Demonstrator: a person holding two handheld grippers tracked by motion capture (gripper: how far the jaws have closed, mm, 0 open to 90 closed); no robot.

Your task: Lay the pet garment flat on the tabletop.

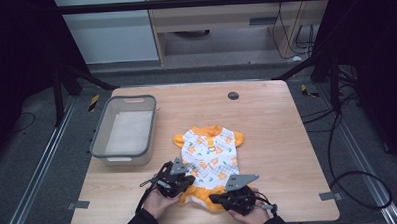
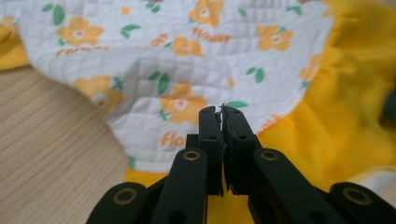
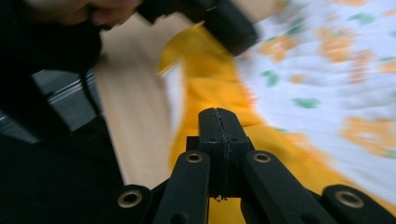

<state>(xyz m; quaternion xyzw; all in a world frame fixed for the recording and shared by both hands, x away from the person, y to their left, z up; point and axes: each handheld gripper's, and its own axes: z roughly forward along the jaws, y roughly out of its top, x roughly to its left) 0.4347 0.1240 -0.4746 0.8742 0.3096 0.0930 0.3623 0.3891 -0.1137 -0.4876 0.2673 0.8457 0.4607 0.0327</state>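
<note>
Two grippers sit at the near hem of a small quilted white garment [image 1: 210,154] printed with orange flowers and trimmed in yellow-orange fleece, which lies flat on the pale wooden bench [image 1: 277,124], collar pointing away from the person, just right of a grey plastic basket [image 1: 98,140]. The left gripper [image 1: 188,181] has its fingers [image 2: 209,126] brought together at the edge where white quilting meets yellow trim; whether a fold of cloth is pinched between them I cannot tell. The right gripper [image 1: 214,197] rests at the yellow hem with its fingers [image 3: 212,128] pressed fully together, and in the blurred right gripper view nothing shows between them.

By its look the garment is light, soft and limp: it will drape and fold under its own weight, and it will not break. The quilted panel seems slightly firmer than the fleece, so it should hold a crease better. The thicker seams at the hem corners and the sleeves look like the surest places to take hold, since a thin single layer could slip out or let the fingers scrape the wood.
</note>
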